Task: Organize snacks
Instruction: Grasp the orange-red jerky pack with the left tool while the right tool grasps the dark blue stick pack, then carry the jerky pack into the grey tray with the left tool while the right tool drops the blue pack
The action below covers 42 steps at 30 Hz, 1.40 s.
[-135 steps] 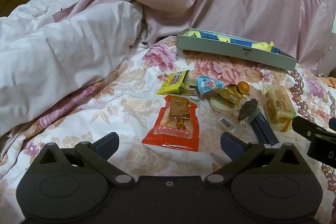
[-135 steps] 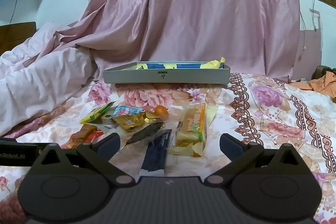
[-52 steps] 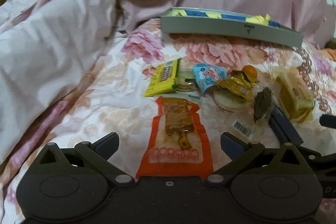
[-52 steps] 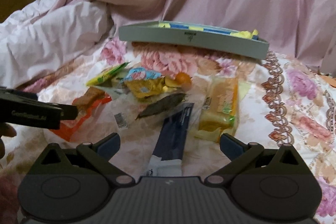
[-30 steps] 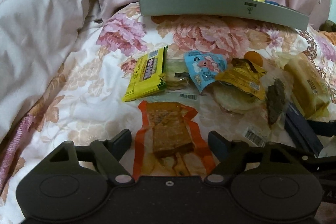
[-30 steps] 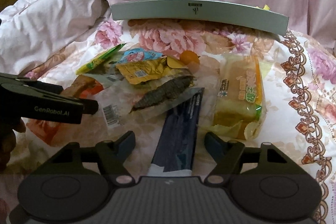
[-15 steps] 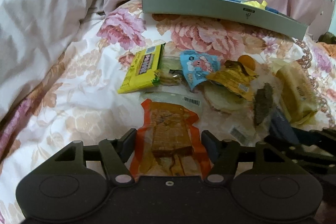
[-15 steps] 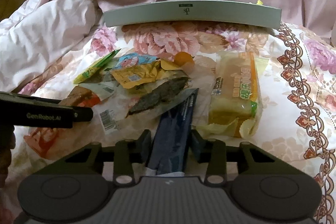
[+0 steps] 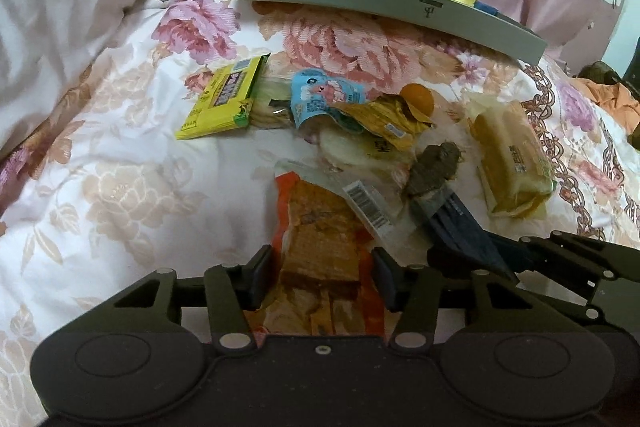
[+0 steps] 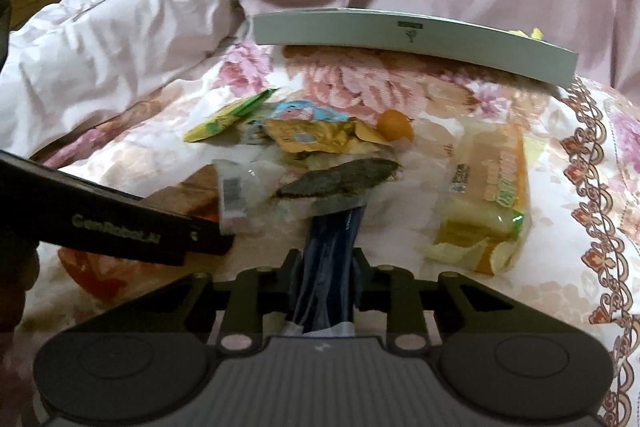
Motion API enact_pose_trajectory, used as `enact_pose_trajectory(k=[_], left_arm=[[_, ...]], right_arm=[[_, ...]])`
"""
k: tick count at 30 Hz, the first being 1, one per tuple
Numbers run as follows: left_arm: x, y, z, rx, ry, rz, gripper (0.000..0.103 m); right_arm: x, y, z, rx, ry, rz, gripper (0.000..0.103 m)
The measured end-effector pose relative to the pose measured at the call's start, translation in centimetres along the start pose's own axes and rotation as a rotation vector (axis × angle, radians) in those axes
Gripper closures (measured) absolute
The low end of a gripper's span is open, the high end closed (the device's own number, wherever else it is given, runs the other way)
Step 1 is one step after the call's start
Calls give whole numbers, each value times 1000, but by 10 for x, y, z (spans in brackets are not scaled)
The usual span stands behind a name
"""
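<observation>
Both grippers are clamped on packets, one each, so two snacks can go to the grey box (image 9: pixel 384 1) in one trip, by my read. That box sits at the far end of the floral bedspread (image 9: pixel 120 195), well apart from the pile, with yellow and blue items already inside.

Left gripper (image 9: pixel 323 277): jaws have just been closing and now pinch the orange packet (image 9: pixel 320 239) across its width near the close end. It's a flat crinkly film pouch with a brown slab visible through a clear window; the film edges buckle up at the pads.

Right gripper (image 10: pixel 325 273): jaws have just been closing and are now narrow, squeezing the dark blue sachet (image 10: pixel 330 247) at its near end. It's long, thin, soft foil, bunched into folds at the grip. Its far end runs under a clear wrapper holding a dark flaky piece (image 10: pixel 340 179), so lifting may drag that along.

The rest of the pile lies loose:
- yellow flat pack (image 9: pixel 222 103)
- light blue pouch (image 9: pixel 320 99)
- mustard foil wrapper (image 9: pixel 384 121)
- small orange ball (image 9: pixel 418 98), possibly a fruit, though the view is too soft to tell
- a puffy bread loaf in clear plastic (image 9: pixel 512 159), off to the right
</observation>
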State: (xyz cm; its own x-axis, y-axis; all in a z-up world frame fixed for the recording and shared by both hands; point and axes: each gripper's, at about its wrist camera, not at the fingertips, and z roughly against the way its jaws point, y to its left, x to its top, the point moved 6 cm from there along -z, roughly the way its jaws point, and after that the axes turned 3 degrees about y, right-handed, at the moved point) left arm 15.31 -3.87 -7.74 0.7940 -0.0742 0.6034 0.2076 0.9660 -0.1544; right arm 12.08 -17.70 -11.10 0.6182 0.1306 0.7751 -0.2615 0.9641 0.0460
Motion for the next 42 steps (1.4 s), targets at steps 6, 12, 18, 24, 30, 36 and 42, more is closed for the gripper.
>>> enact_pose_trajectory(k=[6, 12, 18, 24, 30, 36, 42], left_arm=[[2, 7, 3, -14, 3, 56, 52], [2, 25, 12, -22, -3, 189, 52], [2, 38, 21, -23, -27, 278, 52], [5, 45, 38, 13, -111, 305, 52], [17, 49, 56, 9, -205, 326, 52], [39, 42, 66, 11, -259, 303, 52], [71, 31, 72, -8, -317, 297, 52]], right_arm=[[4, 2, 7, 4, -34, 29, 77], [5, 9, 6, 122, -13, 7, 77], [9, 16, 12, 214, -29, -11, 77], [14, 27, 26, 257, -96, 42, 77], [26, 38, 46, 293, -199, 112, 77], [46, 33, 60, 308, -279, 107, 77], [71, 4, 63, 293, -344, 34, 77]])
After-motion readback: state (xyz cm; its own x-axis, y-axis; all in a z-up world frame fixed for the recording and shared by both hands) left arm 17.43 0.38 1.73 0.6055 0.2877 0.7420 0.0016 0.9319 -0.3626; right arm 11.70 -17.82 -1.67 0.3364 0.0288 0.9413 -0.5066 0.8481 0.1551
